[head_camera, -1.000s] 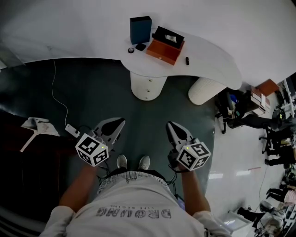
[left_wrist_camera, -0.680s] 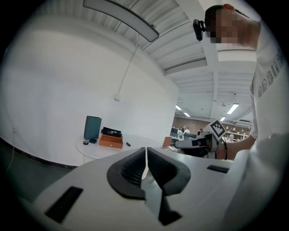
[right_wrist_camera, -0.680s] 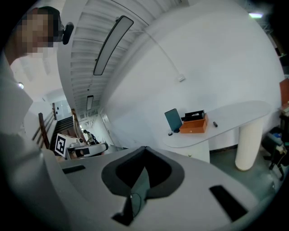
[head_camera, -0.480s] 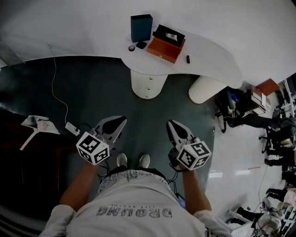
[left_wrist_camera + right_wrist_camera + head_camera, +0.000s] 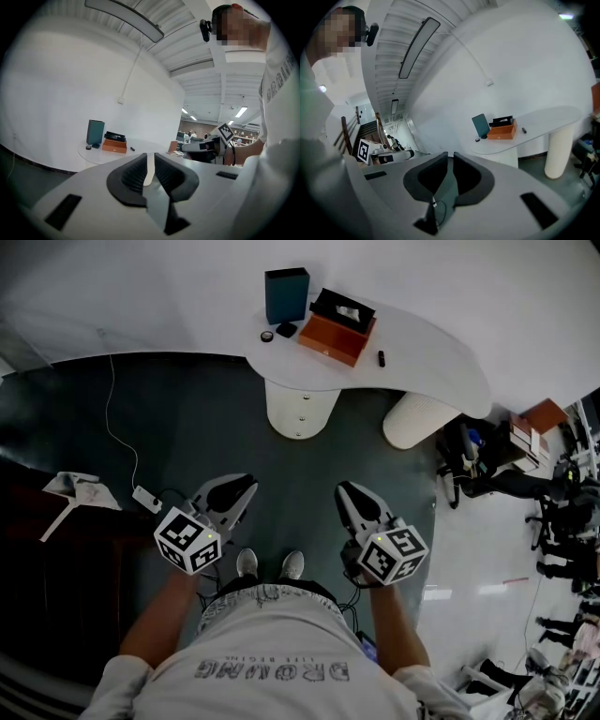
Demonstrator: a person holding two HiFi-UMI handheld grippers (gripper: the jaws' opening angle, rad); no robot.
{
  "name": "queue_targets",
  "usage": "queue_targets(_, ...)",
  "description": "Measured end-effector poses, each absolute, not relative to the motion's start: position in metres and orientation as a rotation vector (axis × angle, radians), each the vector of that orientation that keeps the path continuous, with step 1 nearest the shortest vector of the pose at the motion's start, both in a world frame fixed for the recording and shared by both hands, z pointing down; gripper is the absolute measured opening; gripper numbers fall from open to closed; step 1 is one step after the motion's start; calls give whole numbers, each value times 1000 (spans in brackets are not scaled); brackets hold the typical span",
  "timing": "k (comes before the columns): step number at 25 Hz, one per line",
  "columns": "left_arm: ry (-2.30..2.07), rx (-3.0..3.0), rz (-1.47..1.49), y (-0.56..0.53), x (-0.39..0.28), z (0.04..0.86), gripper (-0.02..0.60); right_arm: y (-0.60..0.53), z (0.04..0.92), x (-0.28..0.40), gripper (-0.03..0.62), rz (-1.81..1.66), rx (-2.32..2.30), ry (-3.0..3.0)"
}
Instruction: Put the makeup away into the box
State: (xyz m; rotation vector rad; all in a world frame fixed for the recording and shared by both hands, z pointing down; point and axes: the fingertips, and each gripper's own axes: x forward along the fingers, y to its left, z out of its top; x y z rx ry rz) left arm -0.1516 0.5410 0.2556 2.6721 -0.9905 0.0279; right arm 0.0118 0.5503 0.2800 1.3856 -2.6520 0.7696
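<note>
Here the person stands well back from the white worktop (image 5: 422,343), shoes (image 5: 270,565) on the dark floor (image 5: 187,427), with a gripper in each hand held out low in front of the body. The left gripper (image 5: 247,483) has its jaws all but together, with only a thin slit between the ribbed pads and nothing in it. The right gripper (image 5: 345,489) has just been opening its jaws a crack; the gap is narrow and empty, and only floor shows through it. Neither gripper is near the worktop.

The makeup lies far ahead on the worktop. An orange box (image 5: 334,339) sits near the middle, with a black open part (image 5: 342,310) against its far side. Just to its left stands a dark teal upright box (image 5: 286,296). In front of that box are a small round pot (image 5: 267,337) and a small black piece (image 5: 286,331), close together. A small dark tube (image 5: 382,359) lies apart on the right of the orange box. A white cable (image 5: 117,437) trails over the floor at the left.
</note>
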Motion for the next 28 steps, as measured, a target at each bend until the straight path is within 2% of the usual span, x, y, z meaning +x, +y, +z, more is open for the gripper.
queue_targets(3, -991, 2675, 32, 542, -151, 254, 80, 551, 278, 13, 56, 762, 1385, -2652)
queue_targets(28, -1048, 2669, 38, 545, -143, 256, 210, 555, 279, 30, 195, 740, 1402, -2647)
